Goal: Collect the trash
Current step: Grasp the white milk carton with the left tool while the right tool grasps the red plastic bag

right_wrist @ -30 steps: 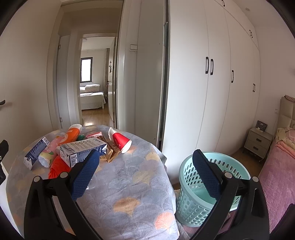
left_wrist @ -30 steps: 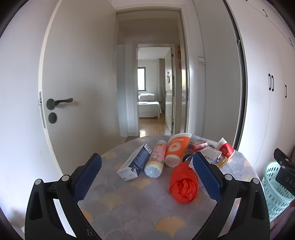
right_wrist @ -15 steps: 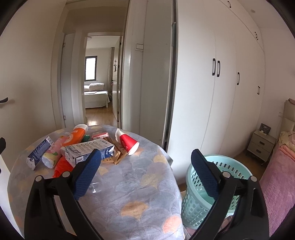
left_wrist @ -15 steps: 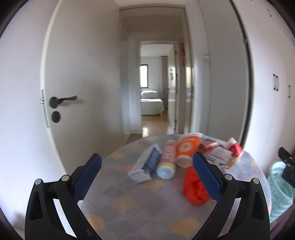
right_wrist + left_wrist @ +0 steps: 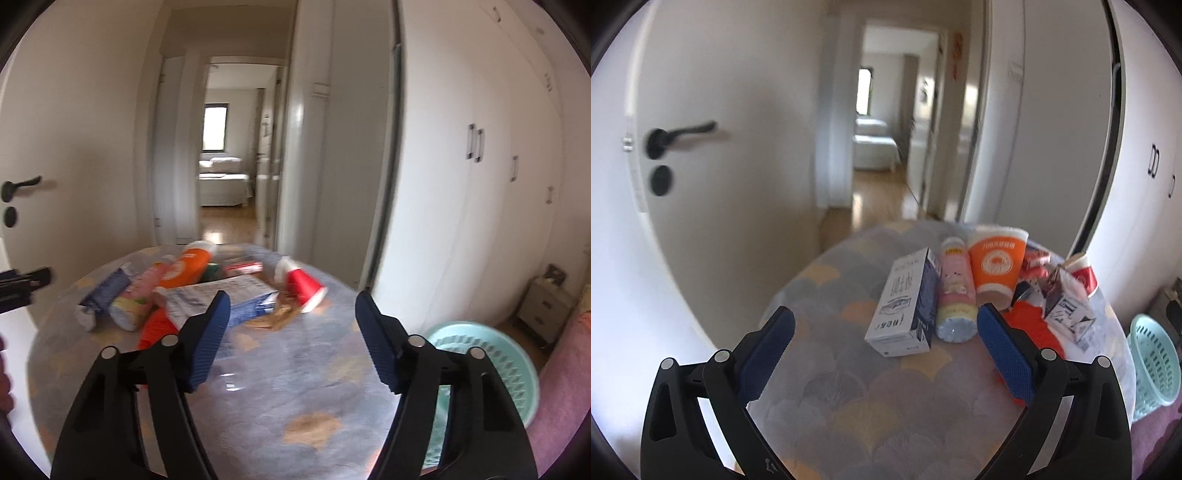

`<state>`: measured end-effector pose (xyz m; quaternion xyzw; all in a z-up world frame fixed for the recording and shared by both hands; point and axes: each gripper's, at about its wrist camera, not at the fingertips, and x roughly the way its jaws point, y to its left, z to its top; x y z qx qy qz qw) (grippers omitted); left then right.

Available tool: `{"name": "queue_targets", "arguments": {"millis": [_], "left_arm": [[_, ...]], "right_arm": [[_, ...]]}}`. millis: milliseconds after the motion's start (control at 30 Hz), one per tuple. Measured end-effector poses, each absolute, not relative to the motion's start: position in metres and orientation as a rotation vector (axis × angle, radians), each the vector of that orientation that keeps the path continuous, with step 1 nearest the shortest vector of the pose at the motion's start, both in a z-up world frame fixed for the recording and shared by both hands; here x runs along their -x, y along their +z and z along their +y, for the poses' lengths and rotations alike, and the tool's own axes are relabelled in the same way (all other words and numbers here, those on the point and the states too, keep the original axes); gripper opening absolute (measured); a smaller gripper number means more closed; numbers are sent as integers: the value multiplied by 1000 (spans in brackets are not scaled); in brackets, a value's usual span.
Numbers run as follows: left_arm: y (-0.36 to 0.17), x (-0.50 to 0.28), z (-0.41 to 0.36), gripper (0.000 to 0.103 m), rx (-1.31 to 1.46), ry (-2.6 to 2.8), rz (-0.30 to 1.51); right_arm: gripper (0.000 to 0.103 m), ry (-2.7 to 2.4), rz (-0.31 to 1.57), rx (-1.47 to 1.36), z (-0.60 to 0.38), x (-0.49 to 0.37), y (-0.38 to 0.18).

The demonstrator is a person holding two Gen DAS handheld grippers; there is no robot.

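Note:
Trash lies in a heap at the far side of a round table (image 5: 879,413) with a scalloped cloth. In the left wrist view I see a blue and white carton (image 5: 905,306), a pink bottle (image 5: 955,295), an orange cup (image 5: 995,264), an orange bag (image 5: 1034,325), a second carton (image 5: 1067,314) and a red cup (image 5: 1084,273). My left gripper (image 5: 884,343) hangs open just short of the blue carton, holding nothing. In the right wrist view my right gripper (image 5: 293,328) points at the red cup (image 5: 304,286) and a long carton (image 5: 221,295); its jaws are closing with nothing between them.
A mint-green slatted basket (image 5: 484,373) stands on the floor right of the table, also seen as the basket (image 5: 1152,362) at the left view's edge. A white door with a black handle (image 5: 679,133) is at the left. White wardrobes (image 5: 480,184) line the right wall.
My left gripper has swung left and nearer to the table, so the blue carton now sits between its fingers' line. The right gripper's jaws have narrowed and it has turned left toward the heap.

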<state>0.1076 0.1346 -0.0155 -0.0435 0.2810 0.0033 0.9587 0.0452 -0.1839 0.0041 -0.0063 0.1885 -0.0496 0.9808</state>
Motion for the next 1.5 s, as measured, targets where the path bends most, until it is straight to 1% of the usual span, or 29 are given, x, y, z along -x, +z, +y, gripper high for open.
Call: {"name": "queue_targets", "arguments": {"millis": [67, 133, 167, 333, 367, 533, 567, 633, 733, 800, 867, 900, 933, 967, 1233, 1267, 1333, 1433, 1500], "left_arm": [[-21, -126, 137, 96, 74, -23, 605], [-28, -144, 139, 95, 70, -40, 641], [-32, -153, 141, 94, 74, -45, 659], [-47, -189, 145, 92, 86, -82, 732], [-50, -195, 146, 88, 90, -81, 750], [-67, -216, 152, 81, 141, -130, 827], [-70, -219, 153, 81, 152, -141, 839], [-76, -226, 155, 81, 172, -153, 863], [-86, -234, 154, 81, 194, -170, 890], [-92, -236, 152, 78, 201, -183, 905], [-95, -238, 149, 68, 200, -190, 918], [-97, -238, 147, 65, 198, -197, 922], [-98, -238, 147, 58, 199, -203, 924], [-99, -238, 146, 56, 199, -206, 927], [-77, -210, 145, 54, 142, -155, 821], [-73, -206, 145, 54, 136, -155, 808], [-67, -199, 144, 54, 129, -148, 791], [-57, -188, 144, 54, 130, -143, 762], [-50, -179, 145, 54, 134, -148, 745]], "right_arm": [[63, -21, 402, -31, -179, -53, -4], [52, 30, 465, -44, -168, -65, -17], [51, 51, 485, -47, -162, -69, -21], [51, 118, 528, -48, -136, -79, -31], [51, 127, 533, -39, -130, -82, -33], [51, 167, 573, -25, -109, -92, -42], [51, 170, 585, -27, -106, -96, -45], [56, 183, 614, -35, -102, -102, -51], [59, 200, 650, -40, -99, -111, -58], [60, 197, 674, -41, -96, -117, -62], [60, 188, 700, -44, -94, -125, -66], [61, 183, 711, -44, -94, -127, -68], [61, 181, 725, -45, -94, -130, -69], [61, 186, 744, -49, -94, -135, -72], [60, 186, 807, -65, -90, -151, -87], [58, 187, 808, -64, -89, -152, -88], [43, 215, 811, -57, -87, -152, -89], [35, 261, 809, -57, -82, -149, -87], [33, 307, 806, -62, -77, -139, -83]]}}
